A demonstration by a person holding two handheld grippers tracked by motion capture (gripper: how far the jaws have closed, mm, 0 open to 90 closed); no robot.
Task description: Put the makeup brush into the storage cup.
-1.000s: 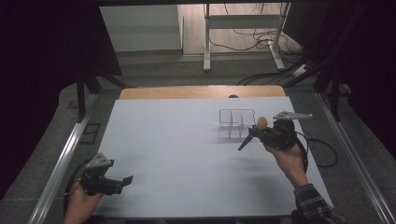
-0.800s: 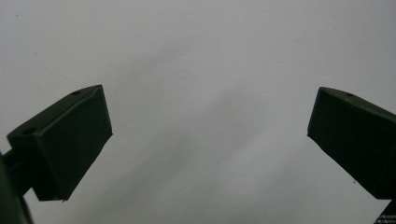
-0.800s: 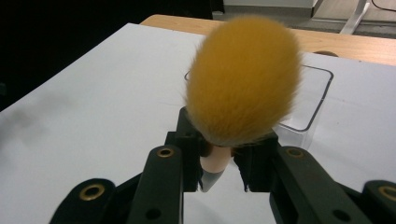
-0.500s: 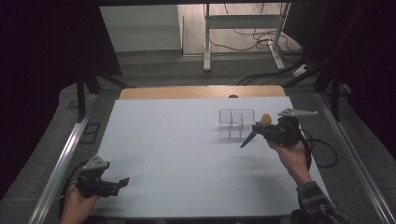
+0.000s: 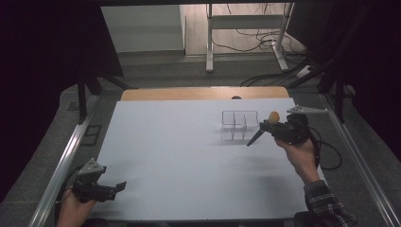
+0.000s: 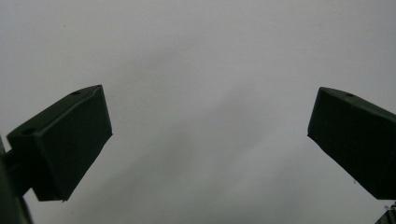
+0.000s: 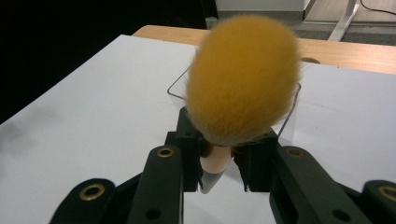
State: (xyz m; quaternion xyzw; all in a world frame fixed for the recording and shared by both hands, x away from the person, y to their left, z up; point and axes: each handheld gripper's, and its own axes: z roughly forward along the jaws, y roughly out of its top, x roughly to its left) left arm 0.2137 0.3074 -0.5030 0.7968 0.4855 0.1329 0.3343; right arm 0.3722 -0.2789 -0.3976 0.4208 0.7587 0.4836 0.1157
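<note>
At the right of the high view, the right gripper (image 5: 276,128) is held just above the white counter (image 5: 179,156), its fingers pinching a makeup brush (image 5: 265,126) with a fluffy orange head and a dark handle that slants down to the left. In the right gripper view the brush (image 7: 243,79) stands at the centre of the frame, clamped at its neck between the fingers (image 7: 187,140). Just beside it, toward the upper centre, a clear divided organizer (image 5: 239,125) sits on the counter. At the lower left corner, the left gripper (image 5: 106,189) rests low near the counter's edge, fingers (image 6: 65,140) spread wide over bare white surface.
</note>
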